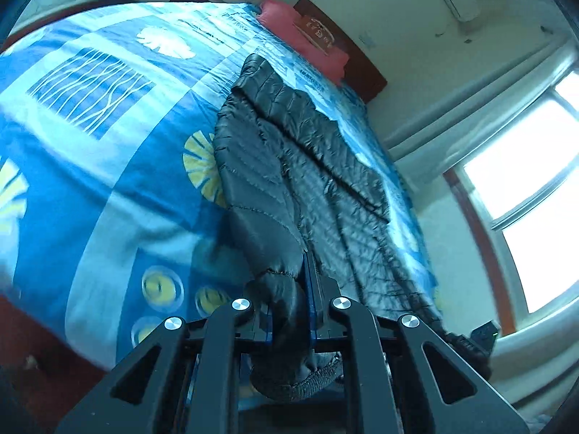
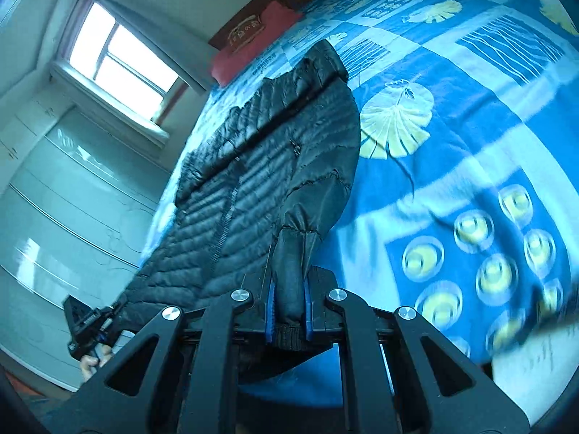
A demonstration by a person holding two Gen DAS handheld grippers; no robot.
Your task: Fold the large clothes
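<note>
A black quilted puffer jacket (image 1: 307,166) (image 2: 260,166) lies lengthwise on the bed, front up, its collar end toward the headboard. My left gripper (image 1: 289,311) is shut on the cuff of the jacket's left-side sleeve (image 1: 282,285), and the ribbed cuff bunches between the blue pads. My right gripper (image 2: 288,307) is shut on the other sleeve's cuff (image 2: 293,264), lifted off the cover. Each view shows the other gripper at the jacket's near edge: the right gripper (image 1: 481,340) and the left gripper (image 2: 87,322), with a hand (image 2: 94,361) on it.
The bed carries a blue patterned cover (image 1: 108,144) (image 2: 452,126) with a red pillow (image 1: 300,36) (image 2: 253,43) at the wooden headboard. A bright window (image 1: 524,181) (image 2: 115,58) and pale wardrobe doors (image 2: 72,199) stand along the far side of the bed.
</note>
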